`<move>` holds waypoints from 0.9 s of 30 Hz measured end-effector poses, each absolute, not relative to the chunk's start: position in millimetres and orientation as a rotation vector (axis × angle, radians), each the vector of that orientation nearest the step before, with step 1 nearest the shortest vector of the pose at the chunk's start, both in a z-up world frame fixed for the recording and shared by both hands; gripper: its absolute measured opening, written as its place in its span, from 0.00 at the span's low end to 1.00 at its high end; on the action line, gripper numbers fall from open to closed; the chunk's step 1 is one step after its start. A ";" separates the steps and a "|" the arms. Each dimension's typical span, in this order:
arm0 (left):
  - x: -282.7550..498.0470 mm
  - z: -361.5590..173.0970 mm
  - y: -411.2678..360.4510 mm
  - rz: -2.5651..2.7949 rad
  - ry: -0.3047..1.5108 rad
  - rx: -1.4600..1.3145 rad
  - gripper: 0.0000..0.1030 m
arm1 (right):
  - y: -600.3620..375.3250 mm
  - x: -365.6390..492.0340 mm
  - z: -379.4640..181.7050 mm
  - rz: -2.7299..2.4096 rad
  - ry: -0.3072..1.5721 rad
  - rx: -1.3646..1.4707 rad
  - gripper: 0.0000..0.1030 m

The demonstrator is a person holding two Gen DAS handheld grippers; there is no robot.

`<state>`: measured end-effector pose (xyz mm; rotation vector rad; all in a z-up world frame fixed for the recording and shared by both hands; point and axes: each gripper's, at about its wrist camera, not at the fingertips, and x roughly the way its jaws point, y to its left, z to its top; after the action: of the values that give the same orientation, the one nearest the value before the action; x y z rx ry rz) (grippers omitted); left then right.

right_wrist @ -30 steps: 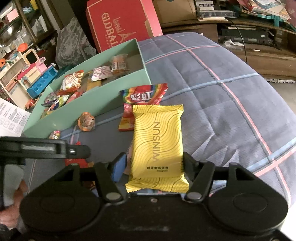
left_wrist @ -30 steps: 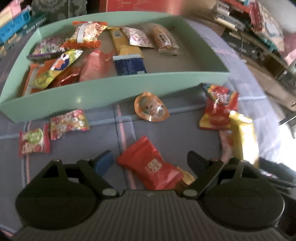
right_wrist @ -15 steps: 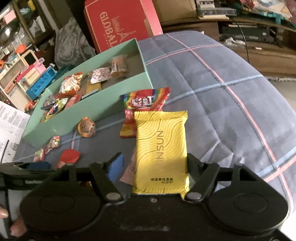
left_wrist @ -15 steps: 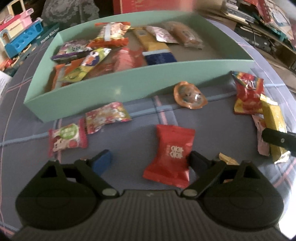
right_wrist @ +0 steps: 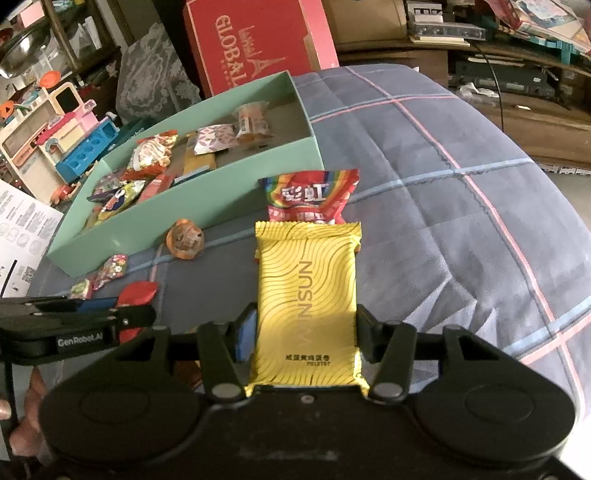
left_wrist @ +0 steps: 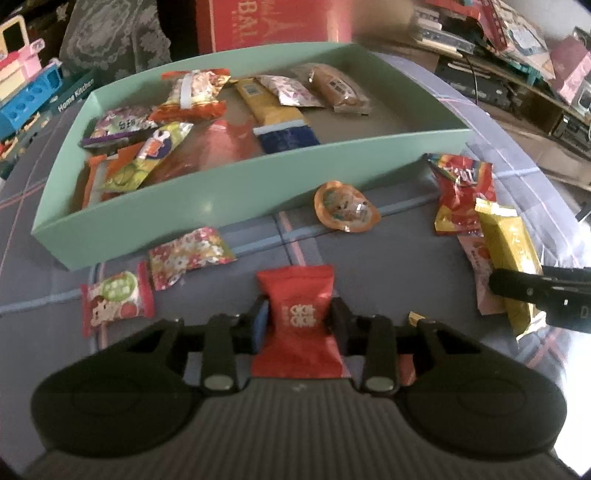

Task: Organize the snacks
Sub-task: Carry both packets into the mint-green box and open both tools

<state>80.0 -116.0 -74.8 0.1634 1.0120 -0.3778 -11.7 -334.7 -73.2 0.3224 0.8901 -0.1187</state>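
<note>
Plaid blue cloth [right_wrist: 424, 192], seemingly cluttered shelves [right_wrist: 517, 33]

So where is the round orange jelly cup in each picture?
Left wrist view: the round orange plastic jelly cup lies on the blue plaid cloth, above centre, just in front of the mint-green cardboard box.
Right wrist view: the jelly cup sits left of centre, again just in front of the box.
Shared landmark: the box's long near wall.
</note>
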 end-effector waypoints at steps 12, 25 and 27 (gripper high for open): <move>82.1 -35.6 -99.5 -0.456 0.995 0.037 0.32 | -331.3 -3.6 -31.9 -0.061 0.839 0.361 0.51; 171.7 0.1 -167.8 -0.479 0.940 0.072 0.32 | -354.3 97.2 5.7 -0.042 0.776 0.384 0.51; 185.2 -5.2 -177.0 -0.462 0.953 0.085 0.32 | -358.7 115.1 5.4 -0.039 0.786 0.380 0.51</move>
<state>185.2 -177.0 -5.2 0.0848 0.9534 -0.4624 115.1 -358.7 5.4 0.3801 0.7862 -0.0390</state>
